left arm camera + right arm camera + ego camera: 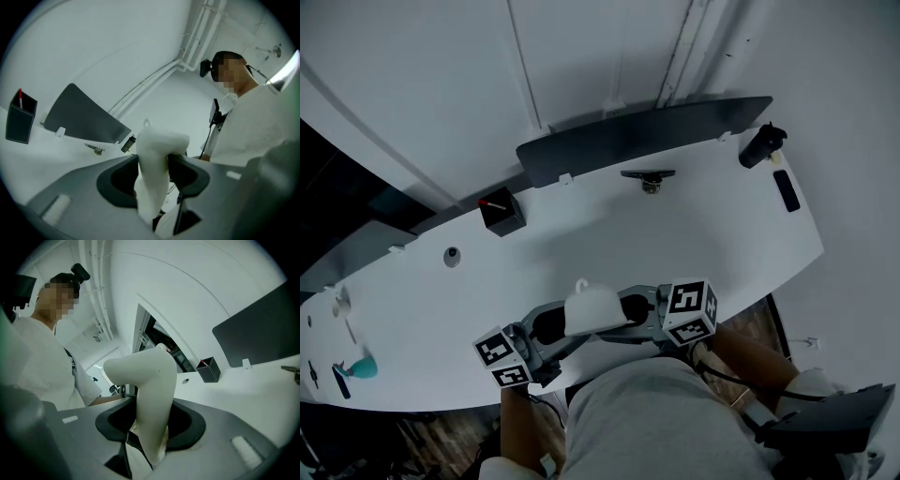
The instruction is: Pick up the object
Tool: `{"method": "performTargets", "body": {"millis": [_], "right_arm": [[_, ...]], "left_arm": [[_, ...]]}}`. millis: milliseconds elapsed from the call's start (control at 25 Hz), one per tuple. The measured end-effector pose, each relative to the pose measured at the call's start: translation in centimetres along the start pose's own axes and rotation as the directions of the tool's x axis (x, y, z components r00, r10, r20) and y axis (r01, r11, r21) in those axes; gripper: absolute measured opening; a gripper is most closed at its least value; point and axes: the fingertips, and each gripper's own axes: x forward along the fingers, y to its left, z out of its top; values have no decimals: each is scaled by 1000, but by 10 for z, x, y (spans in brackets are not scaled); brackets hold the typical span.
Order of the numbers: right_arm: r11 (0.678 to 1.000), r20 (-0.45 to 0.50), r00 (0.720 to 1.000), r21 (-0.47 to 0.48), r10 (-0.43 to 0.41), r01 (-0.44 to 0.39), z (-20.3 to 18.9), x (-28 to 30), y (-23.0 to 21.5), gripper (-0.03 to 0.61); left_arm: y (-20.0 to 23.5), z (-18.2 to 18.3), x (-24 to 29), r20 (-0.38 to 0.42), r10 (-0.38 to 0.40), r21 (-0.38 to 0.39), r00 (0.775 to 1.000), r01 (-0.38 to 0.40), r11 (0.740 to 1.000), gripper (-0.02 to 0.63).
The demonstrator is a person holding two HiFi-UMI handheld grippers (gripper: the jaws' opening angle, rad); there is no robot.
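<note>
The object is a white, soft-looking lumpy piece (pixel 593 309) held up over the front edge of the white table (pixel 694 253), close to the person's body. My left gripper (pixel 551 324) is shut on its left end. In the left gripper view the white piece (pixel 157 154) fills the gap between the dark jaws of the left gripper (pixel 153 171) and bulges above them. My right gripper (pixel 633 307) is shut on the other end. In the right gripper view the piece (pixel 150 380) rises bent from the right gripper (pixel 152 420).
A black pen holder (pixel 502 212) with a red pen stands at mid-left. A dark grey panel (pixel 647 136) lies along the far edge, with a small metal part (pixel 649 178) before it. A black cylinder (pixel 761 145) and a flat black bar (pixel 787 190) sit far right. A teal item (pixel 361 367) lies near left.
</note>
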Motion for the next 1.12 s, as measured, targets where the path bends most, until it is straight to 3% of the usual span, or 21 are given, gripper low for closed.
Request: {"method": "performTargets", "body": {"millis": [80, 160, 200, 240, 400, 520, 640, 680, 720, 800, 1000, 1120], "right_arm": [[1000, -28, 1000, -30, -6, 5, -4, 6, 4, 178], [998, -34, 999, -48, -29, 27, -5, 8, 3, 178], [998, -26, 999, -48, -48, 47, -4, 8, 0, 176], [996, -11, 997, -43, -72, 72, -2, 6, -4, 176], [976, 63, 976, -46, -210, 213, 10, -3, -24, 174], [930, 99, 933, -93, -347, 356, 15, -7, -39, 173], [836, 119, 851, -162, -511, 524, 12, -10, -56, 173], [800, 127, 820, -179, -558, 572, 10, -12, -61, 173], [770, 136, 793, -189, -594, 609, 8, -13, -65, 173], [741, 153, 763, -182, -628, 646, 5, -13, -68, 172], [753, 170, 757, -99, -631, 650, -9, -20, -62, 172], [758, 181, 753, -55, -633, 650, -20, -31, -54, 172]], "left_arm": [[-1, -5, -11, -19, -4, 9, 1000, 5, 1000, 195], [4, -3, -28, 14, 25, 2, 1000, -25, 1000, 167], [10, 1, -39, 49, 61, -4, 997, -61, 998, 104], [17, 5, -51, 84, 107, -7, 991, -106, 994, 3], [34, 8, -79, 94, 277, 85, 956, -285, 955, 0], [38, -1, -74, 63, 389, 176, 919, -394, 902, 0], [54, -24, -65, 26, 554, 241, 832, -544, 804, 0], [56, -34, -62, 13, 580, 243, 814, -566, 788, 0], [56, -42, -58, 2, 588, 233, 809, -572, 786, 0], [51, -57, -51, -14, 569, 197, 822, -556, 808, 0], [35, -77, -36, -40, 488, 137, 872, -479, 867, 0], [25, -84, -35, -60, 482, 142, 874, -471, 871, 0]]}}
